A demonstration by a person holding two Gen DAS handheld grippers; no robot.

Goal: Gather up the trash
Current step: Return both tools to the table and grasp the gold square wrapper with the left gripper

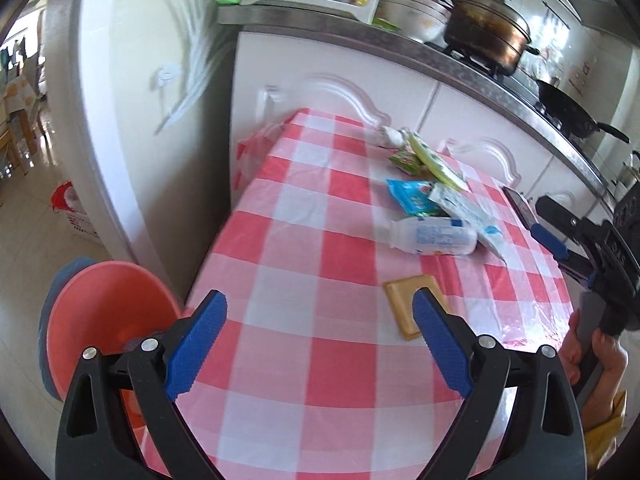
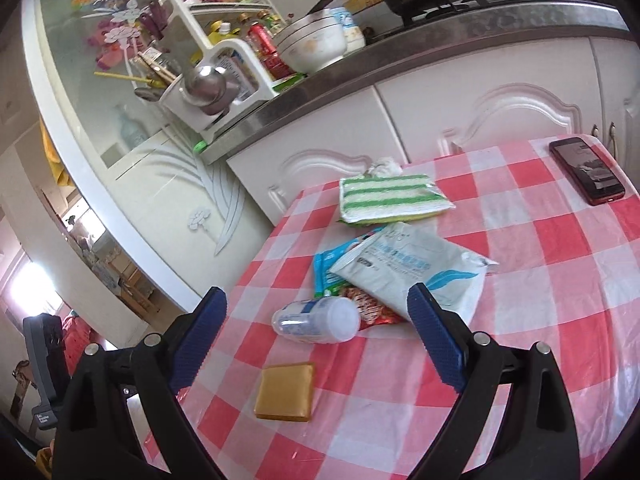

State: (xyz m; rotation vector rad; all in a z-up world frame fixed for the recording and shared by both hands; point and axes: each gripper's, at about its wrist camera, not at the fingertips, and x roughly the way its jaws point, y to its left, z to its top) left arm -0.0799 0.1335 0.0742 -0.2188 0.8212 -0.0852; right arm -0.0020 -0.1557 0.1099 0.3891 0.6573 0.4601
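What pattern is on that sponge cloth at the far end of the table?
Green and white stripes on the sponge cloth, clearest in the right wrist view.

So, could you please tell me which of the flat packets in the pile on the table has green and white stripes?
The striped packet at the far end of the pile, nearest the cabinet; the white pouch and blue wrapper have no stripes.

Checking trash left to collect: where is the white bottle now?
In both views, the bottle lies on its side mid-table, against the wrappers, with the yellow sponge nearer the cameras.
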